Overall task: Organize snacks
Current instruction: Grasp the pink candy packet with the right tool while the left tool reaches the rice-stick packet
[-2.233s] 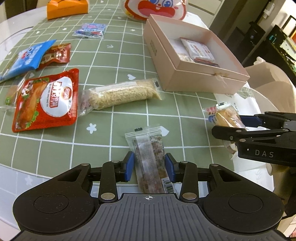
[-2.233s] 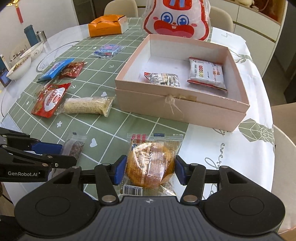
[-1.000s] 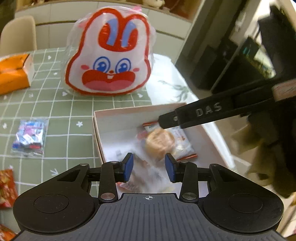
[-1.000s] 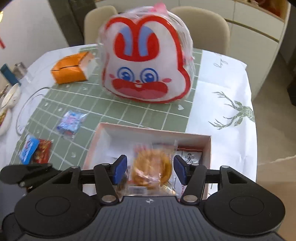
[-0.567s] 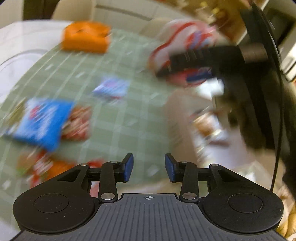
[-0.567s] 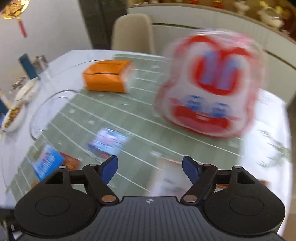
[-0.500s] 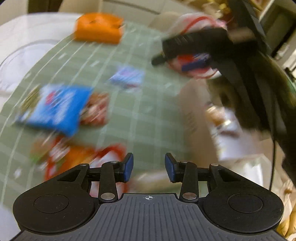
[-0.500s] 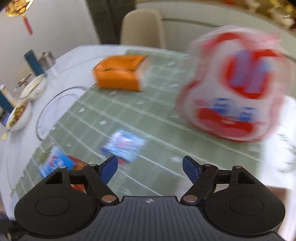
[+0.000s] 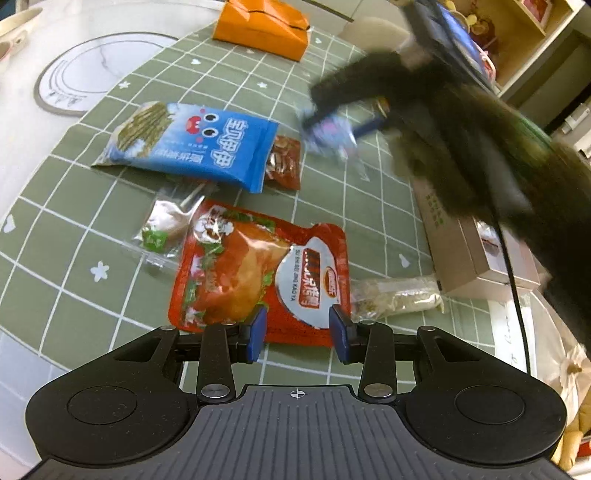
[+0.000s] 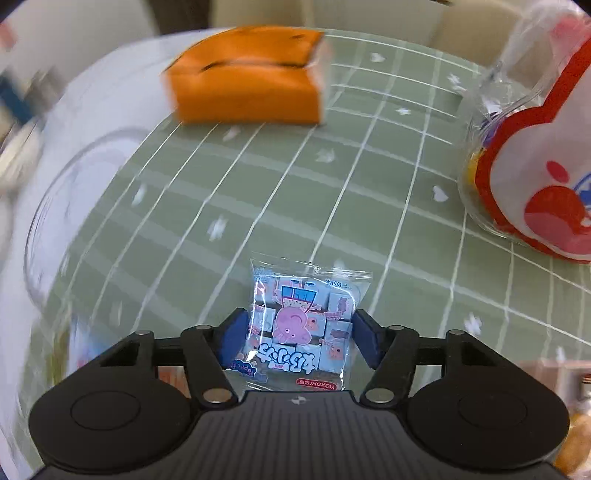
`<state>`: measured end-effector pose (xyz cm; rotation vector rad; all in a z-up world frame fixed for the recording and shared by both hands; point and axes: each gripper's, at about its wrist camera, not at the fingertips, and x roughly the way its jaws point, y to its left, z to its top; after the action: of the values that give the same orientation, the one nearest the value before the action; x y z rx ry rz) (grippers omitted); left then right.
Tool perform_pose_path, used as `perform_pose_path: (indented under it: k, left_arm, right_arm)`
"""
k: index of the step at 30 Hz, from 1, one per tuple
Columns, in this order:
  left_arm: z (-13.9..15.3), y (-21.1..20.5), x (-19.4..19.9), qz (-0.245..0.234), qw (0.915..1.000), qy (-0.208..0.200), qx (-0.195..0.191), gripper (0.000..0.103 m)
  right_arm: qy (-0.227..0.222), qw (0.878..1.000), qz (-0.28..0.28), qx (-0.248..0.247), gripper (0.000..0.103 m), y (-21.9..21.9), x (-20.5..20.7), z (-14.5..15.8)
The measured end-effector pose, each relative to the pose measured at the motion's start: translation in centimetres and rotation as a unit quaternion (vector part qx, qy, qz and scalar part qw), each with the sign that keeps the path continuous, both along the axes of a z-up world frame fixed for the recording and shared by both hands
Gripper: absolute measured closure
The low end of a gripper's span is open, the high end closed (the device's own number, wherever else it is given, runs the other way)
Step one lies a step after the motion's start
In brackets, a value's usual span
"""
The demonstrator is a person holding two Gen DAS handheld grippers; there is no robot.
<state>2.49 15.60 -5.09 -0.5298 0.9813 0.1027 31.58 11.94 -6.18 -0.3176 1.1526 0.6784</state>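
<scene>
Our right gripper [image 10: 299, 338] is closing its fingers around a small clear packet [image 10: 301, 325] with a pink cartoon pig, lying mid-bench on the green checked cloth [image 10: 295, 184], lots of bare cloth around it. Our left gripper [image 9: 298, 334] has fingers open, empty, over the red chicken-leg pouch [image 9: 258, 266] near the bench's front edge.

Home dining room: tablecloth [image 9: 229, 85], chair [image 10: 236, 14], shelves [image 9: 532, 33].
</scene>
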Motion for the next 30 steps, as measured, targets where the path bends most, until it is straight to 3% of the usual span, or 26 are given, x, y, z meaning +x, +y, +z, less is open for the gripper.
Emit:
perform_pose_path:
  k: [3,6,12,15,18,22,26,30]
  left_arm:
    - [0.3,-0.7,0.2,-0.007,1.0000,-0.001,0.006,0.062]
    - [0.2,-1.9,0.8,-0.020,0.9998,0.001,0.006,0.062]
    - [0.5,-4.2,1.9,-0.035,0.9992,-0.002,0.020,0.062]
    - [1.0,-5.5,3.2,-0.067,0.9968,-0.020,0.040,0.062]
    - [1.4,-7.5,5.0,-0.118,0.9900,-0.033,0.070,0.062]
    - [1.0,-9.8,6.7,-0.176,0.9764,-0.032,0.121,0.062]
    - [0.2,-11.4,7.5,-0.213,0.9641,-0.013,0.157,0.061]
    - [0.2,-11.6,7.3,-0.231,0.9601,-0.007,0.157,0.062]
  right_arm:
    - [0.022,0.999,0.034,0.010,0.044,-3.7,-4.0,0.7]
    - [0.001,0.997,0.075,0.011,0.044,-7.7,-8.7,2.5]
    - [0.006,0.998,0.058,0.033,0.044,-15.4,-12.9,4.9]
    - [0.009,0.998,0.048,0.043,0.044,-19.4,-14.5,5.1]
    - [0.007,0.998,0.038,0.043,0.044,-22.7,-16.6,4.2]
    - [-0.035,0.999,0.020,0.010,0.044,-25.1,-18.8,1.9]
    - [0.008,0.999,-0.016,0.027,0.043,-26.9,-18.7,-0.2]
    - [0.013,0.997,-0.050,0.053,0.041,-27.9,-17.8,0.0]
